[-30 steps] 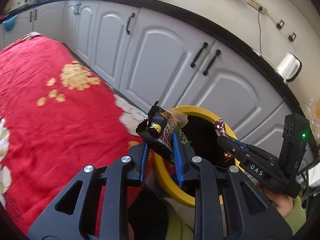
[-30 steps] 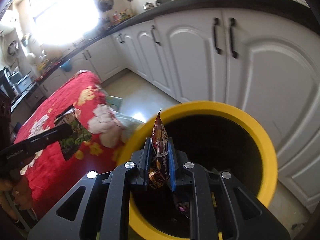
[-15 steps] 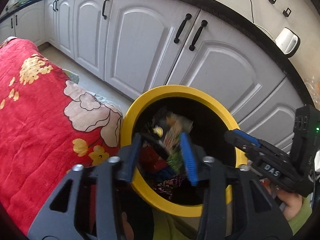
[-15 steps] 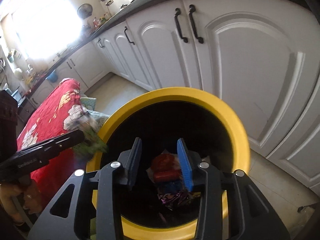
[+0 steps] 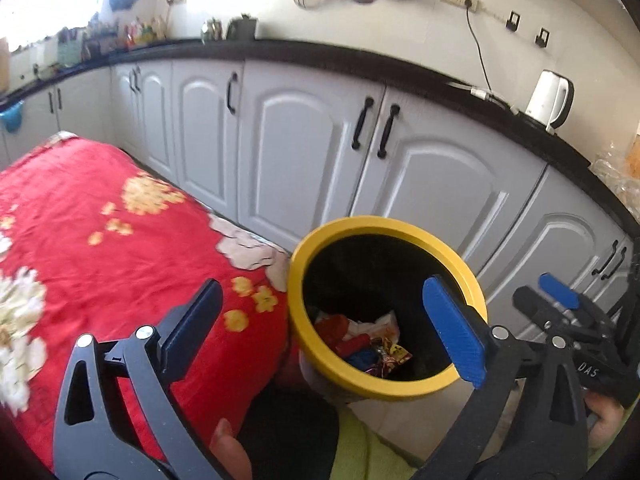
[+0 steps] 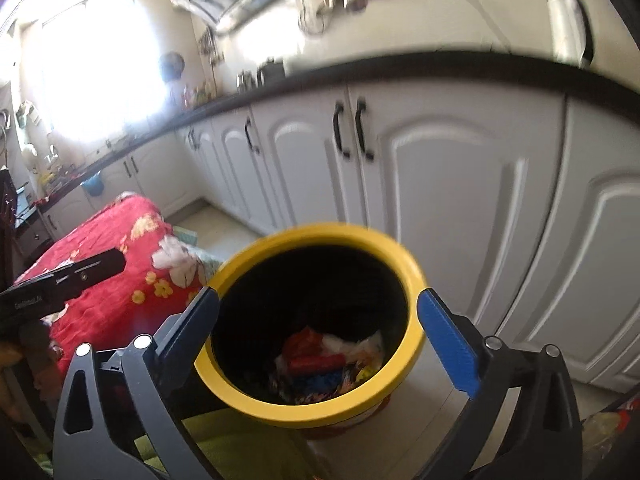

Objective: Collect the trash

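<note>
Hovering above round yellow-rimmed black trash bin: left gripper and right gripper, fingers spread wide after just opening, nothing between them. "DAS" legible on right gripper body. Crumpled colourful snack wrappers lie at bin bottom. Red floral cloth beside bin; white cabinet doors beyond.

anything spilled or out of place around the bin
Nothing stands out. The wrappers lie at the bottom of the yellow-rimmed bin, which stands upright beside the red floral cloth. No trash shows on the visible floor. Both the left gripper and right gripper are open and empty.
</note>
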A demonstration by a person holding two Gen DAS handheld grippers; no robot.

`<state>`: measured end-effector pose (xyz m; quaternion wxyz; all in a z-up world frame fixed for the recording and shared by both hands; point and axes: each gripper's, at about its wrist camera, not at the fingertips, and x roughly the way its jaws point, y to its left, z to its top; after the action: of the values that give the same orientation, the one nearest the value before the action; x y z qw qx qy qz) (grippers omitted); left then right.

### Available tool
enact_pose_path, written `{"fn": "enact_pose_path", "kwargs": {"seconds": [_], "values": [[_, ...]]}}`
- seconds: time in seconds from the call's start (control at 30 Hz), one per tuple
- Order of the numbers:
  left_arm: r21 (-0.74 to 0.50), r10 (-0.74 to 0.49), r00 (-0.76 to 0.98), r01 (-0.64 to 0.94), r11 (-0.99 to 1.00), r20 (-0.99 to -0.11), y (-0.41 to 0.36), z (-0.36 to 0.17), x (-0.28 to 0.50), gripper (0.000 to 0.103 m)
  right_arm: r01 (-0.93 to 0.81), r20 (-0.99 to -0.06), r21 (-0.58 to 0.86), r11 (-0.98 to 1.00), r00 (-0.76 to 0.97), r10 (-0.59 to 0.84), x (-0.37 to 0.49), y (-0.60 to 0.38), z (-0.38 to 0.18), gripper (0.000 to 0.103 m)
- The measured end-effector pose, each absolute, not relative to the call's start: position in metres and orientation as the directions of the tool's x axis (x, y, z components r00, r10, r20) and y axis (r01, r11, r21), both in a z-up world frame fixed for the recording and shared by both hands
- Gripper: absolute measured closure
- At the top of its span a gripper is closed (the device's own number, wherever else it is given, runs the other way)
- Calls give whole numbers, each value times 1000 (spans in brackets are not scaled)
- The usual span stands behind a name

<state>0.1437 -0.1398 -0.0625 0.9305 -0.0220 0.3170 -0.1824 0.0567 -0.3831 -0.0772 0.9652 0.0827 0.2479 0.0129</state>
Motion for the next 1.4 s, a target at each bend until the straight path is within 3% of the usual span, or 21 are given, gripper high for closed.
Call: {"fn": "enact_pose_path", "kwargs": {"seconds": [0.27, 0.43, 1.4], "values": [[-119, -297, 816, 275, 954, -497, -114, -48, 94, 11, 27, -233, 98, 995, 972, -4, 0, -356, -49, 6], [-114, -272, 853, 248, 962, -444, -105, -43, 74, 11, 6, -169, 93, 996, 985, 10, -18, -343, -45, 6], [-102, -248, 877, 226, 969, -412, -99, -39, 66, 11, 21, -210, 92, 996, 978, -1, -13, -339, -51, 6]]}}
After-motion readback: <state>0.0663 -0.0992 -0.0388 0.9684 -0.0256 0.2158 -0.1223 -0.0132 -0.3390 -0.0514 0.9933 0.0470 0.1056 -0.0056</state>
